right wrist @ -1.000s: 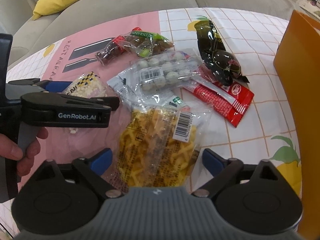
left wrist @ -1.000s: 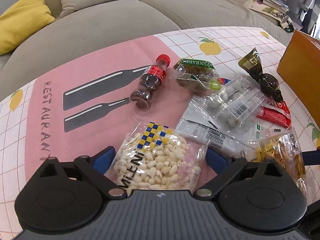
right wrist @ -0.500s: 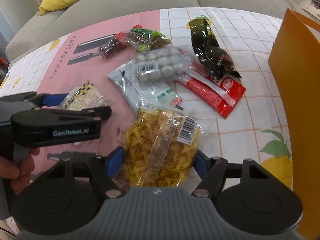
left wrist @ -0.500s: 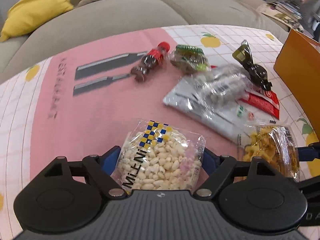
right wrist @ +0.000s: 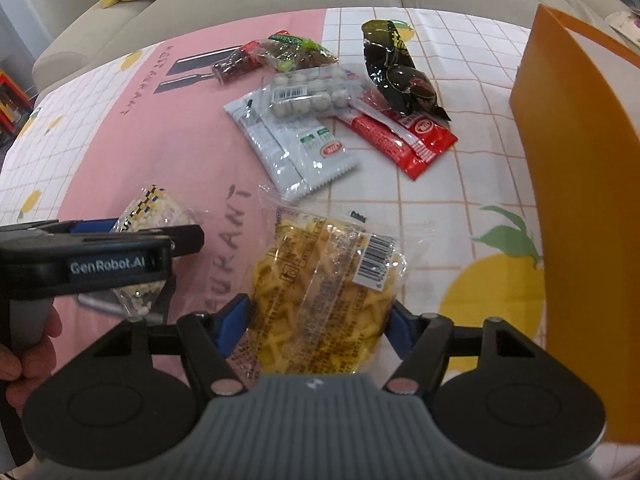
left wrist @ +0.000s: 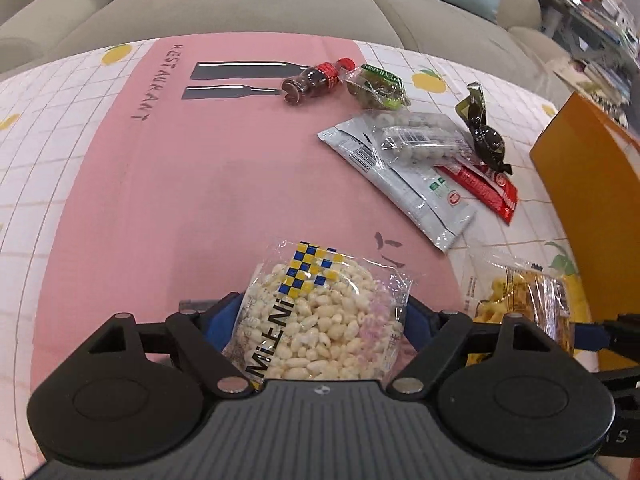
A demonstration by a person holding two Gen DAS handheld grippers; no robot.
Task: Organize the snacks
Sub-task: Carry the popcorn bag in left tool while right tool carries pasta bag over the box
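My left gripper (left wrist: 320, 314) is shut on a clear pack of puffed white grains (left wrist: 316, 300) with a blue and yellow check label, held just above the pink tablecloth (left wrist: 192, 200). My right gripper (right wrist: 314, 322) is shut on a clear bag of yellow noodle snack (right wrist: 328, 264), its blue pads pressing both sides. In the right wrist view the left gripper (right wrist: 140, 232) sits to the left with the grain pack (right wrist: 156, 208) in it. The noodle bag (left wrist: 520, 296) shows at the lower right of the left wrist view.
Farther back lies a pile: small cola bottle (left wrist: 316, 78), green raisin bag (left wrist: 376, 86), tray of white balls (left wrist: 416, 140), silver sachet (left wrist: 412, 188), red sachet (left wrist: 484, 188), dark wrapper (left wrist: 486, 140). An orange box (right wrist: 580, 160) stands on the right. A grey sofa (left wrist: 240, 4) lies beyond.
Both grippers closed onto their packs and drew them back from the pile, a little off the cloth. The left one rolled and shifted, so the pile now sits farther up and right.
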